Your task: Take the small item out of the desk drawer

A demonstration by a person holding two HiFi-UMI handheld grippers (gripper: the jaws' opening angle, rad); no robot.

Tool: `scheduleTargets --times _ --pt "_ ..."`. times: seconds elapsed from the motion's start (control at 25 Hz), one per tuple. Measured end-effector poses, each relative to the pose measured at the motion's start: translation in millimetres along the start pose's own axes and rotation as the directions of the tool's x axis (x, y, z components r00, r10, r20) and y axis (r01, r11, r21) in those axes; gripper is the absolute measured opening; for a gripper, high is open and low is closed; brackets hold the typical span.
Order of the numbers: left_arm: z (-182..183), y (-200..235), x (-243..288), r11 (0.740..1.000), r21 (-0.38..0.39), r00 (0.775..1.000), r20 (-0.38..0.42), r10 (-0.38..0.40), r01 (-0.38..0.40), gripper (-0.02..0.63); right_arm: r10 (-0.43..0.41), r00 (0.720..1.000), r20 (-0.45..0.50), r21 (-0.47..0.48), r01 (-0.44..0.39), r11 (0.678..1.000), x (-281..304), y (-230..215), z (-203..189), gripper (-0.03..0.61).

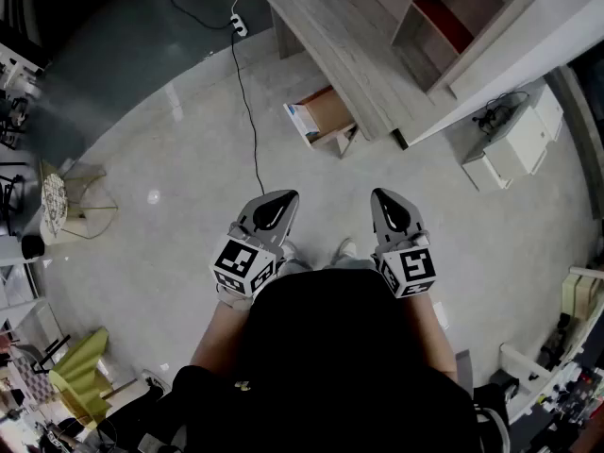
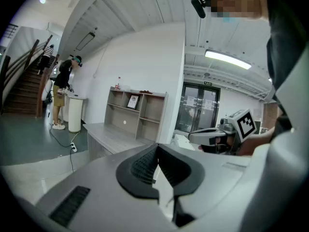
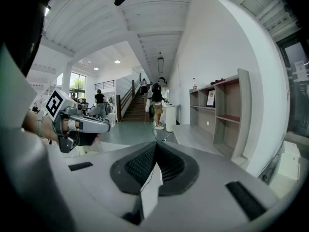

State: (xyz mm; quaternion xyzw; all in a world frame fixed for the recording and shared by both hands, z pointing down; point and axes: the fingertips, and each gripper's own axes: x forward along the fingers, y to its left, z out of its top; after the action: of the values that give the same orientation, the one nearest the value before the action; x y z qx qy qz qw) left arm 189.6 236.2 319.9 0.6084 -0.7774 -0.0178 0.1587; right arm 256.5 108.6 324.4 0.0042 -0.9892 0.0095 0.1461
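The grey wooden desk (image 1: 330, 36) stands ahead at the top of the head view, with a shelf unit (image 1: 453, 17) on it. Under its near edge a drawer (image 1: 326, 111) hangs pulled out, brown inside; no small item can be made out in it. My left gripper (image 1: 274, 208) and right gripper (image 1: 392, 206) are held close to the person's body, well short of the desk. Both are shut, jaws meeting with nothing between them. The left gripper view shows its closed jaws, the desk (image 2: 111, 137) and the right gripper (image 2: 217, 135). The right gripper view shows the left gripper (image 3: 82, 124).
A black cable (image 1: 247, 111) runs across the grey floor from a power strip (image 1: 239, 25) toward my feet. White boxes (image 1: 514, 144) sit right of the desk. A stool (image 1: 66, 206) and a green chair (image 1: 80, 376) stand at the left. People (image 3: 157, 103) stand by a far staircase.
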Motion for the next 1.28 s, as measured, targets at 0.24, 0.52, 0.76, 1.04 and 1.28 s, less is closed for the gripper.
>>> scheduleTargets --times 0.24,0.52,0.76,1.04,1.28 --pt "-4.3 25.9 -17.4 1.000 -0.004 1.000 -0.005 -0.017 0.017 0.008 -0.013 1.000 -0.017 0.005 0.013 1.000 21.4 22.5 -0.8 -0.003" --pt "-23.2 74.3 -52.9 0.999 -0.038 0.999 -0.036 -0.034 0.033 0.008 -0.025 0.998 -0.065 0.001 0.025 1.000 57.2 57.8 -7.7 -0.003" --pt "-37.6 115.4 -58.0 0.998 -0.062 0.997 -0.072 -0.034 0.029 0.008 -0.041 0.992 -0.123 -0.006 0.041 0.999 86.9 66.5 -23.0 -0.002" --pt "-41.5 162.9 -2.3 0.997 -0.079 0.990 -0.138 -0.038 0.027 0.008 -0.043 0.987 -0.152 0.012 0.045 0.999 142.5 25.0 -26.5 -0.002" --pt "-22.3 204.4 70.2 0.997 -0.075 0.978 -0.206 -0.029 0.014 0.008 -0.040 0.983 -0.179 0.056 0.051 0.997 193.7 -39.4 -22.3 -0.002"
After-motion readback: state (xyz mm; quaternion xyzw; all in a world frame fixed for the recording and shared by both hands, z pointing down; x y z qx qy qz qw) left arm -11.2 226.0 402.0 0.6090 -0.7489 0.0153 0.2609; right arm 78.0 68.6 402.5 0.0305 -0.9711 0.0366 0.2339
